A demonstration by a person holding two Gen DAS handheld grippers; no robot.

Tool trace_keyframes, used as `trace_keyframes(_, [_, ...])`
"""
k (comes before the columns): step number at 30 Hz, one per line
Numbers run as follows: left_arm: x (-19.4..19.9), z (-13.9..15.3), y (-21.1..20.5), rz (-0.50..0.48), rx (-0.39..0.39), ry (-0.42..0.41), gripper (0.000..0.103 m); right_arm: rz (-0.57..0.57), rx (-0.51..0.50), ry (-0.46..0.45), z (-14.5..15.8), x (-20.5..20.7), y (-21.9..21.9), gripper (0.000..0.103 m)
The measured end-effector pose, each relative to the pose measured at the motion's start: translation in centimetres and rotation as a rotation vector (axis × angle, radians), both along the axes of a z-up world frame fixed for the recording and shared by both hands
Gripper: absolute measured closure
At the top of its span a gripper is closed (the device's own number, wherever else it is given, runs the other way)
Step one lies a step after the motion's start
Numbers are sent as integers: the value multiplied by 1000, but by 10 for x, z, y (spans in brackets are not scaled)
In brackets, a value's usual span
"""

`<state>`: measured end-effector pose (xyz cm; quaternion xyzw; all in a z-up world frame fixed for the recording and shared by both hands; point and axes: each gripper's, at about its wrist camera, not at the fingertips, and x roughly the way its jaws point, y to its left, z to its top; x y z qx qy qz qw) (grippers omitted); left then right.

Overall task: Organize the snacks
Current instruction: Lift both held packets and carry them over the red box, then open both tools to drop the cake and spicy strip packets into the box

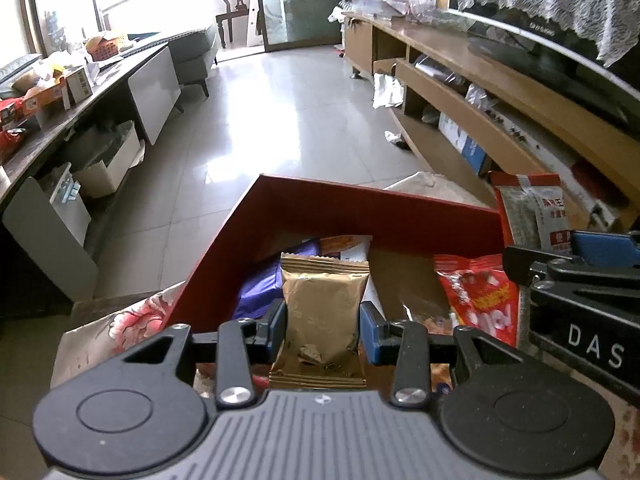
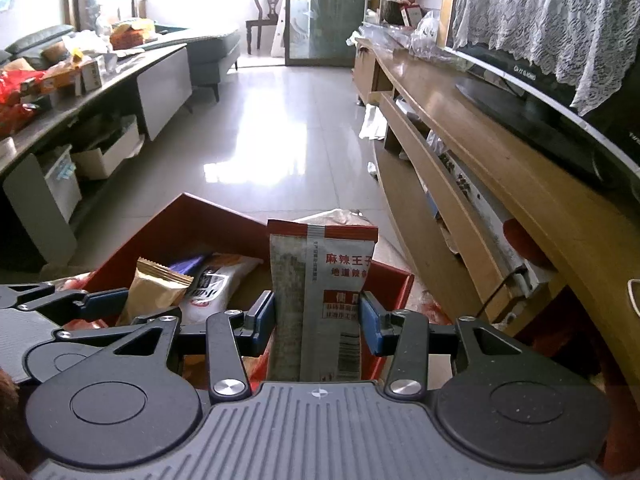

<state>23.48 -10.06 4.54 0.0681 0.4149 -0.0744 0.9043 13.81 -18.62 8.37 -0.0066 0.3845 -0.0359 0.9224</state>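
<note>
A red box (image 1: 400, 216) sits on a flowered cloth (image 1: 132, 320), its far corner pointing down the tiled floor (image 1: 256, 112). Inside lie a purple packet (image 1: 260, 284), a white packet (image 2: 212, 284) and a red bag (image 1: 480, 300). The right gripper (image 2: 319, 316) pinches a tall red-and-grey snack packet (image 2: 320, 280) upright over the box's right edge. The left gripper (image 1: 323, 322) pinches a small gold packet (image 1: 322, 304) above the box's near side.

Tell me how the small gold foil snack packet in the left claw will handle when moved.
The small gold foil snack packet probably weighs little: it stands upright in the left claw without sagging. Its creased foil suggests it crumples easily. The glossy film may slip if grip loosens.
</note>
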Motion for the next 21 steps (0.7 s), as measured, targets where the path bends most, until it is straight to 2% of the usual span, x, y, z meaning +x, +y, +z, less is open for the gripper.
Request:
trace_keyframes(10, [22,-19,-6,6,31,22,60,-13,30,63,-28,26,-7,51])
trace_keyframes(12, [24,-20,-8,4,33,24,59,-10,36,77,-33,27,-8,53])
trace_keyframes(17, [26,-22,-10,2,39,33,58,-16,36,80,-35,29,-9,50])
trace_keyframes(19, [26,-22,-9,-1,41,36,55,-20,42,80,-35,29,-11,48])
trace_keyframes(21, [25,-22,-9,3,48,36,47,-19,45,82,-35,31,-13,47])
